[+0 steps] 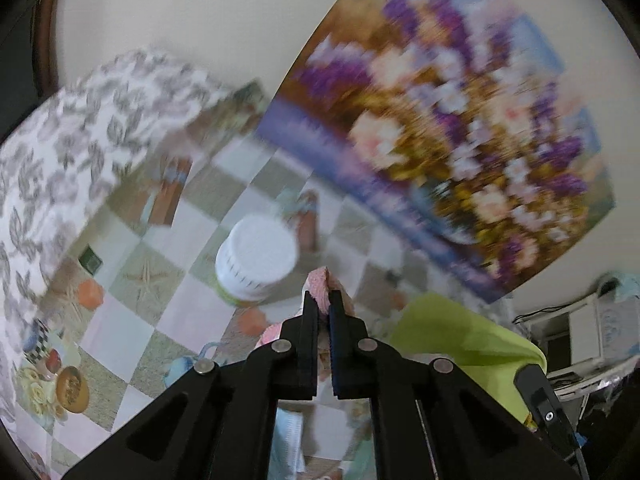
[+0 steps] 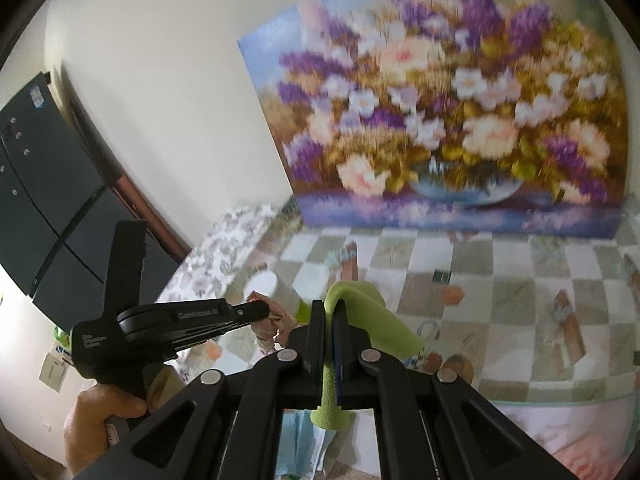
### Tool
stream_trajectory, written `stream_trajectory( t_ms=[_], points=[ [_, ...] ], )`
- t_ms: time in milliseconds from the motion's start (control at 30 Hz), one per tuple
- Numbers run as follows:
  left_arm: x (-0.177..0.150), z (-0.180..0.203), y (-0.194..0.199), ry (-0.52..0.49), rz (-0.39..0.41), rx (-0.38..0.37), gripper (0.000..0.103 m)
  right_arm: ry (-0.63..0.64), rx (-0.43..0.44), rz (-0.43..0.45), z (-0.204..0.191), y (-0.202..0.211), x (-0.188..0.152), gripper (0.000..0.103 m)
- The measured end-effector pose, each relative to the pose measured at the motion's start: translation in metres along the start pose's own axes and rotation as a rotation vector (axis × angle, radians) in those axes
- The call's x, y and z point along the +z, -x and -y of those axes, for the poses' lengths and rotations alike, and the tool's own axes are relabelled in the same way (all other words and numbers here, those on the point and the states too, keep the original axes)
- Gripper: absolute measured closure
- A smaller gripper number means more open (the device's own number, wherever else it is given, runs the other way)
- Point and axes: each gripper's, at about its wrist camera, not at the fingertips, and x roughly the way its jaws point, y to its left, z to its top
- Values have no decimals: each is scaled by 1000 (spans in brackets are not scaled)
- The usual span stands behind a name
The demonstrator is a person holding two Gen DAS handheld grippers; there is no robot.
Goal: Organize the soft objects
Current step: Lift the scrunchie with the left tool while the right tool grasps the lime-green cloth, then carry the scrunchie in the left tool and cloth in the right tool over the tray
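My left gripper [image 1: 323, 300] is shut on a pink cloth [image 1: 320, 286], held above the table; the cloth pokes out past the fingertips and hangs below. It also shows in the right wrist view [image 2: 276, 318], pinched by the left gripper [image 2: 264, 312]. My right gripper [image 2: 329, 312] is shut on a lime-green cloth [image 2: 376, 316] that loops over the fingertips and hangs down between the fingers. The green cloth shows in the left wrist view [image 1: 464, 340] at the right.
A white tub [image 1: 258, 258] with a green base stands on the checkered tablecloth [image 1: 132, 320]. A large flower painting [image 2: 448, 120] leans on the wall behind the table. A leaf-patterned cushion [image 1: 80, 140] lies at the left. A dark fridge [image 2: 36, 200] stands far left.
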Motion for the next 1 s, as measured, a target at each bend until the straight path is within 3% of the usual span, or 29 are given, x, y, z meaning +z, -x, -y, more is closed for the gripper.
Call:
stream_trajectory(
  t_ms=[133,267,467,1000],
  points=[
    [2,19,33,-50,72,-28,99,6,-18,79,-6,35,12,100],
    [-2,32,49,-89,91,-40,99,-2,-62,146,-6,73,20,100],
    [-16,52,63,-144,71,-71,99,-18,-199,200,-1,126,19,100],
    [-100,148,78,-434,-12,-103,99,-131,-379,271,21,225,-17,100]
  ],
)
